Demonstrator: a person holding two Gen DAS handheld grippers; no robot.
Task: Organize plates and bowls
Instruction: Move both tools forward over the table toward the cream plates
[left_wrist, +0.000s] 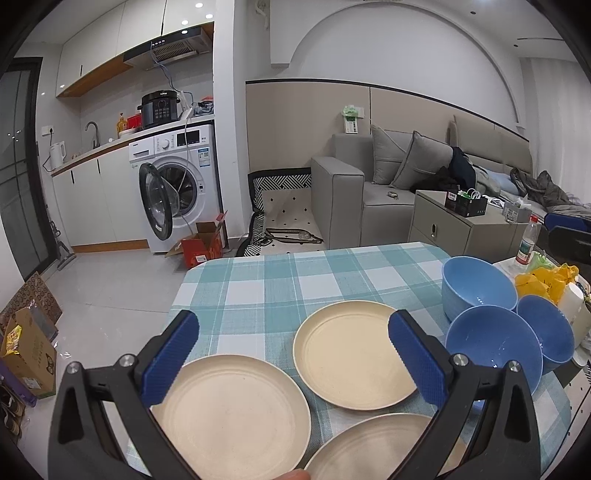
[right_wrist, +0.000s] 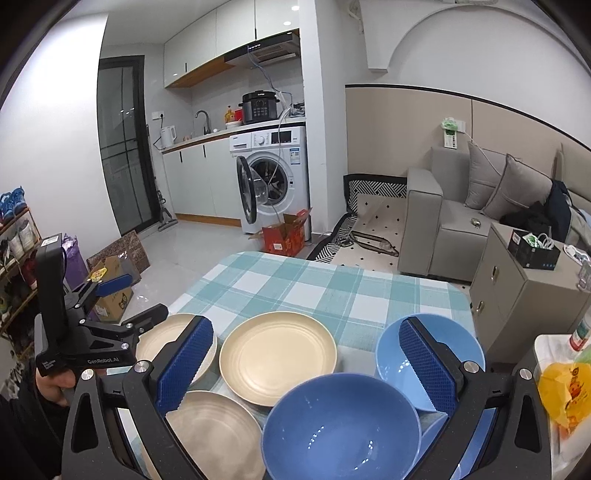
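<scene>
Three cream plates lie on the checked tablecloth (left_wrist: 266, 280): a near-left plate (left_wrist: 229, 413), a middle plate (left_wrist: 351, 354) and a near plate (left_wrist: 369, 446). Three blue bowls stand to their right: a far one (left_wrist: 476, 284), a middle one (left_wrist: 491, 347) and a right one (left_wrist: 546, 328). My left gripper (left_wrist: 293, 354) is open and empty above the plates. My right gripper (right_wrist: 306, 365) is open and empty above the nearest blue bowl (right_wrist: 340, 428), with the middle plate (right_wrist: 277, 354) and the far bowl (right_wrist: 461, 343) beyond. The left gripper (right_wrist: 144, 306) also shows in the right wrist view.
A yellow plastic bag (left_wrist: 546, 280), a white cup (left_wrist: 576, 306) and a bottle (left_wrist: 528, 243) crowd the table's right side. Beyond the table are a grey sofa (left_wrist: 369, 184), a side cabinet (left_wrist: 461, 221), a washing machine with open door (left_wrist: 173, 192) and a red box (left_wrist: 203, 247).
</scene>
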